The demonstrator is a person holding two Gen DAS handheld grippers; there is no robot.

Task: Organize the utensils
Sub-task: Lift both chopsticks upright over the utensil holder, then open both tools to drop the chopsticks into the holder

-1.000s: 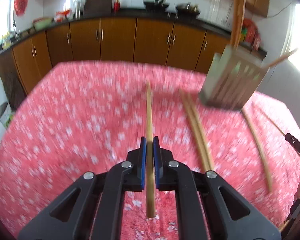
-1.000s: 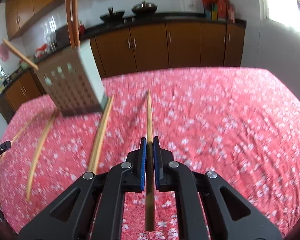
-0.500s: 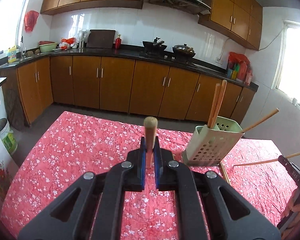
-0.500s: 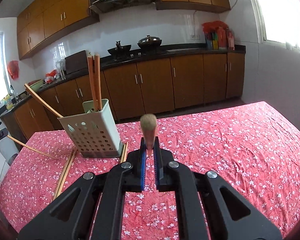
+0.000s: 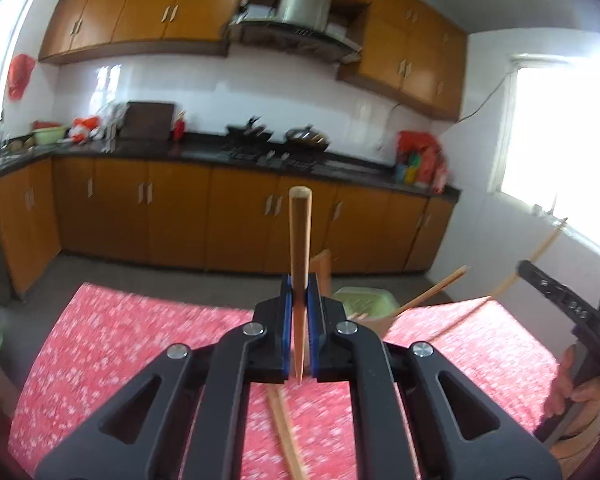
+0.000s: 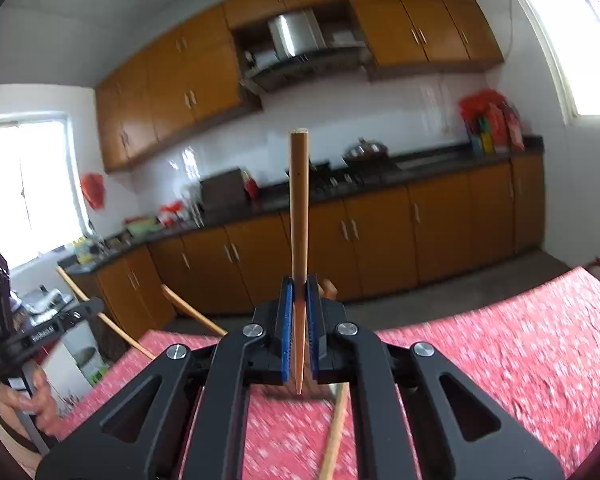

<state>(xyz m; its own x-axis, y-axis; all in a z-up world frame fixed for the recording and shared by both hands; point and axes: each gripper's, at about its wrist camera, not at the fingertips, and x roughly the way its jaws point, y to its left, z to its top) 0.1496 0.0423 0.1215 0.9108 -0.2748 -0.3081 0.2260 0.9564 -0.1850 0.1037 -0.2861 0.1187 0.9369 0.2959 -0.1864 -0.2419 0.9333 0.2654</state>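
My left gripper (image 5: 300,300) is shut on a wooden chopstick (image 5: 300,248) that stands up between the blue pads, thick end up. My right gripper (image 6: 299,300) is shut on a second chopstick (image 6: 299,208), also upright. Both are lifted above the table with the red flowered cloth (image 5: 140,344). The pale green perforated holder (image 5: 364,304) peeks out just right of the left gripper's fingers, with chopsticks (image 5: 436,290) leaning out of it. In the right wrist view the holder is hidden behind the gripper; only leaning chopsticks (image 6: 192,312) show. Loose chopsticks lie on the cloth (image 5: 288,436) (image 6: 336,432).
The other gripper and the hand holding it show at each view's edge (image 5: 572,320) (image 6: 16,344). Beyond the table's far edge are the floor, brown kitchen cabinets (image 5: 172,212) and a dark counter with pans (image 5: 276,136). A bright window (image 5: 560,140) is at the right.
Both grippers rose from just above the cloth and tilted up toward level, each lifting its chopstick off the table. The holder dropped low in both views, partly behind the fingers.
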